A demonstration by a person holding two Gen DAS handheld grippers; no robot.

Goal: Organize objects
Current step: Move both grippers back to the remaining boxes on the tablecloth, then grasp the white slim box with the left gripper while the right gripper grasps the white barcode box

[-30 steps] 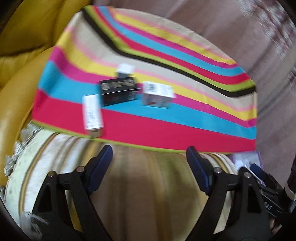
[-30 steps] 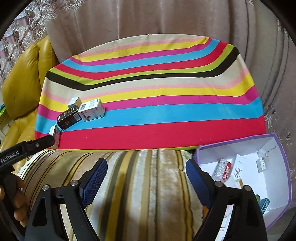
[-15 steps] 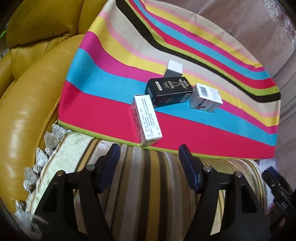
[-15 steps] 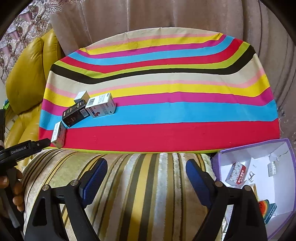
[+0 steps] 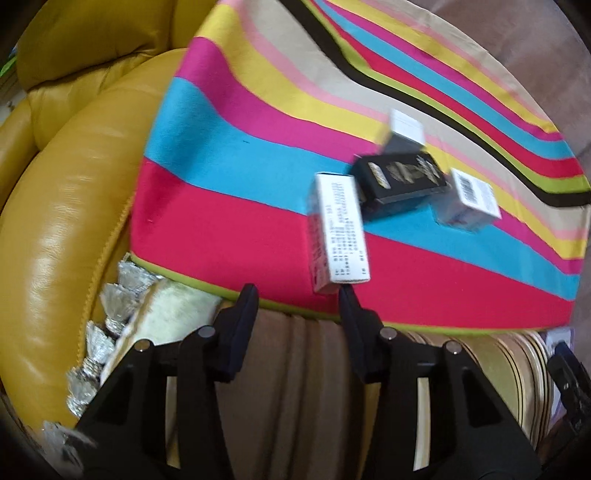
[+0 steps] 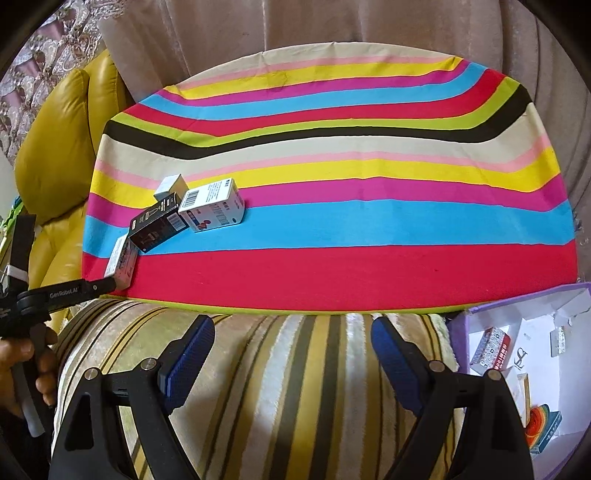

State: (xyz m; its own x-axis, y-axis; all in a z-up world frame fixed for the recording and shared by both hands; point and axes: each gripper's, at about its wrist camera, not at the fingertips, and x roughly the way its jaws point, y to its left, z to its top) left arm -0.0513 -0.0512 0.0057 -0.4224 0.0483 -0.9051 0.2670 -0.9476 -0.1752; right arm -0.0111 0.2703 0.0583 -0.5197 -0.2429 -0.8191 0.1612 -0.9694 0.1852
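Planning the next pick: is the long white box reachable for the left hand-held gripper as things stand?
Probably yes. The left hand-held gripper, jaws just narrowing and empty, sits at the long white box's near end, nothing between.

Striped cloth [image 6: 332, 229] on tabletop: woven fabric, matt, smooth, w/ flat colour bands. Yellow armchair [image 5: 62, 221]: leather-look, glossy, strong highlights. Striped throw [image 6: 295, 387]: plush pile, fuzzy, soft sheen; silvery tassel fringe [image 5: 99, 339] at its edge, shiny. Curtain [image 6: 332, 26]: velvety cloth, matt. Long white box [image 5: 341, 229], black box [image 5: 400, 184], barcode box [image 6: 214, 205]: cardboard; black one semi-gloss w/ metallic-look print. Purple-edged box [image 6: 458, 332]: paperboard, matt white inside. Left tongs [image 5: 297, 295]: matt black plastic, metal rivets. Right tongs [image 6: 291, 332]: blue ribbed rubbery pads [image 6: 190, 354].
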